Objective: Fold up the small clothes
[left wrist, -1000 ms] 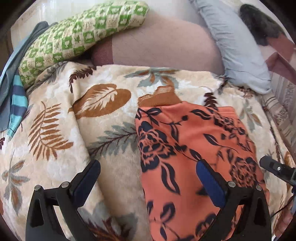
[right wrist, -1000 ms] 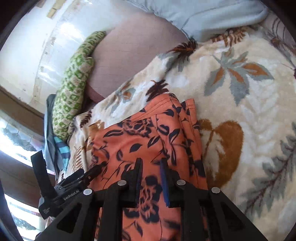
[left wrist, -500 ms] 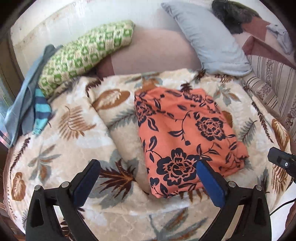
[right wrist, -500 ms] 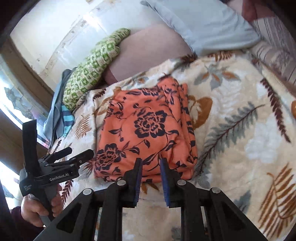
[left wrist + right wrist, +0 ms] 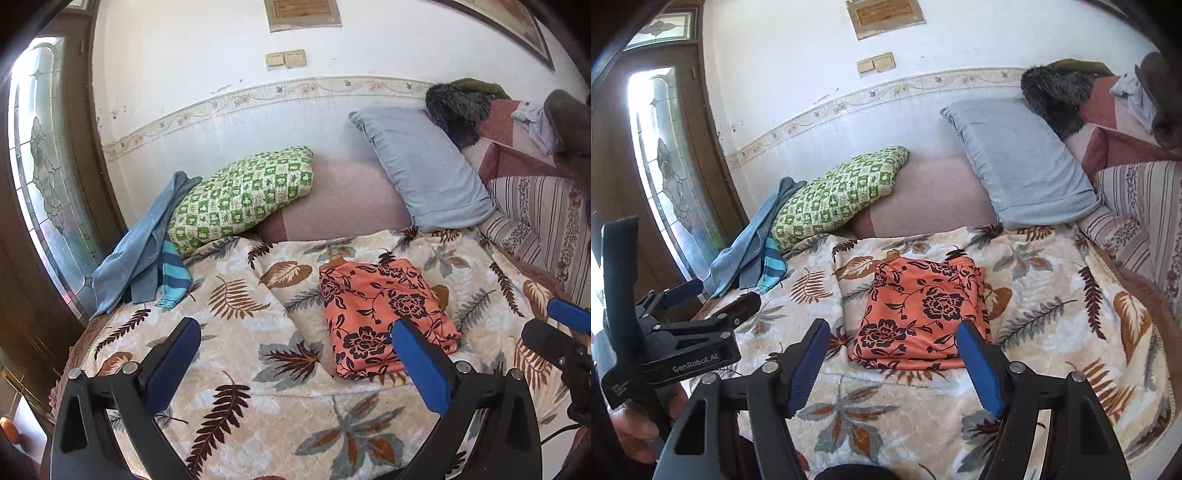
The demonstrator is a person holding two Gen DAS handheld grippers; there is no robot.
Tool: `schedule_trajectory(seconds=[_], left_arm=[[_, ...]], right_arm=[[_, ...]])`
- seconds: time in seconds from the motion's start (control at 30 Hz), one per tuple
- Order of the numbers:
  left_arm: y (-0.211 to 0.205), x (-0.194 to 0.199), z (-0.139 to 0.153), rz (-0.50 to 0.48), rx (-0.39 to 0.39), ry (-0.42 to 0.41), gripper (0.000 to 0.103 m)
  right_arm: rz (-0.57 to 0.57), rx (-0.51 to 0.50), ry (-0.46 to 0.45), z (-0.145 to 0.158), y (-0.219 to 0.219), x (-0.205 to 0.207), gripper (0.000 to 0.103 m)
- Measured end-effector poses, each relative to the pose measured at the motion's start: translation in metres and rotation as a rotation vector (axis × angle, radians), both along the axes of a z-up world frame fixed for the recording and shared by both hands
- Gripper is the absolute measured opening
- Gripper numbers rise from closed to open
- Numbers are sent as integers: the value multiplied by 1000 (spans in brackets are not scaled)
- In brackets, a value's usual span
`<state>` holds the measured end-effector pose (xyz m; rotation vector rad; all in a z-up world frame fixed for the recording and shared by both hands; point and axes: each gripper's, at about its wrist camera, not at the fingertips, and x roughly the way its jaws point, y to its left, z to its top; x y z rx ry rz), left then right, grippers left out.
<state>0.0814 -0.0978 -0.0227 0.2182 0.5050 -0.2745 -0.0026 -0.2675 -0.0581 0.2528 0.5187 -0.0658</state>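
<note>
An orange garment with dark flowers point(image 5: 384, 314) lies folded into a flat rectangle on the leaf-print blanket point(image 5: 236, 332); it also shows in the right wrist view point(image 5: 919, 314). My left gripper point(image 5: 295, 365) is open and empty, held back above the blanket's near part. My right gripper point(image 5: 894, 365) is open and empty, just short of the garment's near edge. The left gripper also appears in the right wrist view point(image 5: 713, 299), off to the left. The right gripper's tips show at the right edge of the left wrist view point(image 5: 554, 325).
A green checked pillow point(image 5: 240, 195) and a light blue pillow point(image 5: 421, 166) lean at the back. Blue clothes and a striped piece point(image 5: 147, 254) lie at the blanket's far left by a glass door point(image 5: 44, 192). A striped cover point(image 5: 535, 221) is on the right.
Both grippers have pulled back and up from the folded garment. The right gripper, shut before, has opened. The garment stays folded on the blanket.
</note>
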Motion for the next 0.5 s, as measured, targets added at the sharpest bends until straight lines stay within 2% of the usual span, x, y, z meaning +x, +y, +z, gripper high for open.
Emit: schedule_trajectory(seconds=[0.17, 0.3, 0.5], left_arm=[[16, -17, 20, 23, -41, -41, 103], [21, -24, 28, 49, -41, -62, 103], [18, -34, 29, 86, 28, -106, 103]], right_arm=[[-2, -33, -45, 19, 16, -19, 75], [-1, -33, -67, 28, 23, -29, 75], [-4, -39, -79, 32, 30, -36, 75]])
